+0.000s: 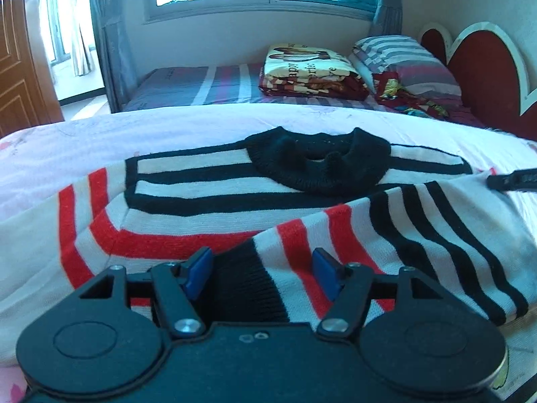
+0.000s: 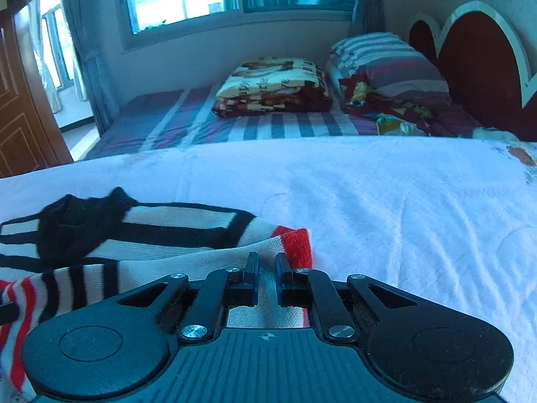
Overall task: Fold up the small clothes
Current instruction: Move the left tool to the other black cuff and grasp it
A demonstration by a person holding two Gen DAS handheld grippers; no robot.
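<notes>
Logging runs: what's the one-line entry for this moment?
striped sweater flat on bed | sleeve folded across | left gripper open over cuff | right gripper narrowed on sweater edge

Right of the striped sweater (image 2: 141,235), the white bedspread (image 2: 386,208) lay bare and open to passage. Farther back, a folded blanket (image 2: 275,84) and pillows (image 2: 386,63) blocked the headboard (image 2: 480,57) side.

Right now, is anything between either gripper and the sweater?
Nothing visible. The left gripper is open right over the sweater, its folded sleeve's dark cuff between the fingers. The right gripper is nearly closed on the sweater's edge. Only the blanket lies around it.
</notes>
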